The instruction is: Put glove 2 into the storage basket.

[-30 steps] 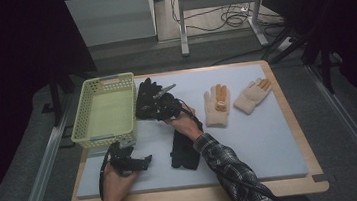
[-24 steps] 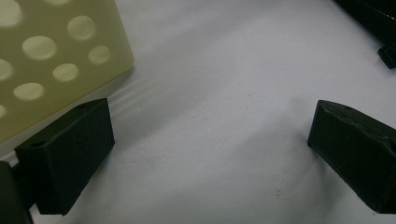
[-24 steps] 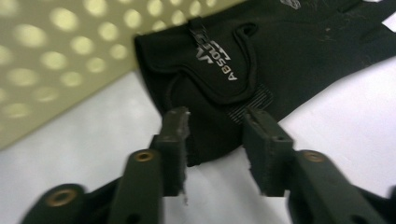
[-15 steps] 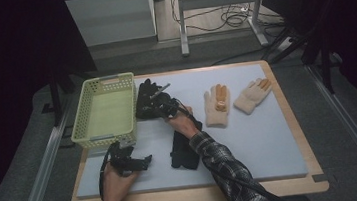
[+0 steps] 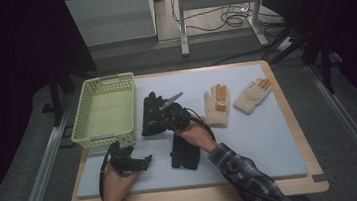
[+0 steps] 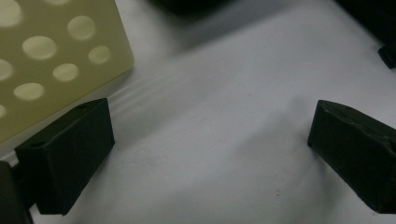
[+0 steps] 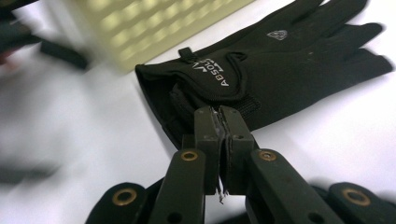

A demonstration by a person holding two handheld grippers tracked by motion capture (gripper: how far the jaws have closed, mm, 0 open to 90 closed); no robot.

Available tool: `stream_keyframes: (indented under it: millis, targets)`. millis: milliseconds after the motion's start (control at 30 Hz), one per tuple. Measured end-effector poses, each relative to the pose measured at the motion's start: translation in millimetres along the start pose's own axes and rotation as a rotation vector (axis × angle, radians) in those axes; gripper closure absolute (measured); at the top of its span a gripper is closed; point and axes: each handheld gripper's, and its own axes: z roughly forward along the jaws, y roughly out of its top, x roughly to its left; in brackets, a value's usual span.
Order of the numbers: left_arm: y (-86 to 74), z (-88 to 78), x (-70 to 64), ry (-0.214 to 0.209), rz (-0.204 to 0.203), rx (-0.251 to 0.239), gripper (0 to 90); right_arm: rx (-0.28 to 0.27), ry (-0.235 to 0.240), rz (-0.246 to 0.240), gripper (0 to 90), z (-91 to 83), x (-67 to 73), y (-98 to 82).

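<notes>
Black fabric of the glove [image 7: 280, 70] is pinched at its cuff by the clenched right gripper [image 7: 218, 119], which has just been closing on it; the glove lies at 3 o'clock of the yellow basket [image 5: 104, 110]. Lifting it well likely means rising slowly toward 9 o'clock so the fingers clear the rim. The left gripper [image 6: 208, 154] hovers released.

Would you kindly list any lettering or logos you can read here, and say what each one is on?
"ABSOL": white letters on the wrist strap of the black glove; the word runs on under a fold and cannot be read further.
Small white emblem on the back of that glove: too small to read.
</notes>
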Motion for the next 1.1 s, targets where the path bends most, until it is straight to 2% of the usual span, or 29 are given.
stream_keyframes:
  millis: [67,133,167,200,233,333,400,500,600,667,700,767,833,867,933,967,1100]
  targets:
    - [0.1,0.0,0.1,0.0,0.003,0.0,0.4,0.001,0.023,-0.003,80.0,-6.4,4.4,-6.3]
    - [0.0,0.1,-0.1,-0.001,-0.002,-0.001,0.4,-0.036,0.052,0.013,70.0,-14.1,2.5,-7.0]
    - [0.0,0.1,-0.1,-0.001,-0.002,-0.001,0.4,-0.036,0.052,0.013,70.0,-14.1,2.5,-7.0]
    - [0.0,0.1,0.0,0.0,0.0,-0.001,0.4,-0.062,0.026,0.017,60.0,-15.1,-3.4,-1.5]
    - [0.0,0.1,0.0,0.0,0.0,-0.001,0.4,-0.07,0.013,0.018,57.5,-13.8,-6.2,1.0]
    - [-0.1,0.2,0.1,-0.001,-0.001,-0.002,0.4,-0.071,-0.025,0.025,49.3,0.2,-16.6,11.1]
    - [0.0,0.0,0.1,-0.001,0.0,0.0,0.4,-0.062,-0.031,0.029,43.7,14.5,-21.7,16.6]
    - [0.0,0.0,0.2,-0.001,0.0,0.0,0.4,-0.039,-0.04,0.006,34.4,33.8,-25.8,23.6]
    - [0.0,0.0,0.1,-0.002,-0.001,-0.001,0.4,-0.008,-0.07,-0.008,27.2,51.9,-31.0,28.6]
    - [0.0,0.2,0.1,-0.002,-0.001,-0.002,0.4,0.008,-0.091,-0.021,27.1,58.6,-33.8,29.5]
    - [0.0,0.2,0.1,-0.002,-0.001,-0.002,0.4,0.033,-0.115,-0.047,27.2,63.2,-35.2,29.1]
    - [0.0,0.2,0.1,-0.002,-0.001,-0.002,0.4,0.024,-0.098,-0.048,32.3,65.2,-36.9,27.8]
    - [0.0,0.2,0.1,-0.002,-0.001,-0.001,0.4,0.015,-0.099,-0.037,49.5,63.0,-36.7,26.7]
    - [0.0,0.2,0.0,-0.002,-0.001,-0.001,0.4,0.016,-0.106,-0.033,52.2,62.0,-37.0,26.4]
    - [0.0,0.2,0.0,-0.002,0.0,-0.001,0.4,0.02,-0.116,-0.007,65.6,60.3,-37.1,27.1]
    - [0.0,0.2,0.0,-0.002,0.0,-0.001,0.4,0.029,-0.129,-0.012,72.1,59.2,-36.4,27.6]
    - [0.0,0.1,0.0,-0.002,0.0,0.0,0.4,0.024,-0.148,-0.007,77.1,57.9,-33.4,26.9]
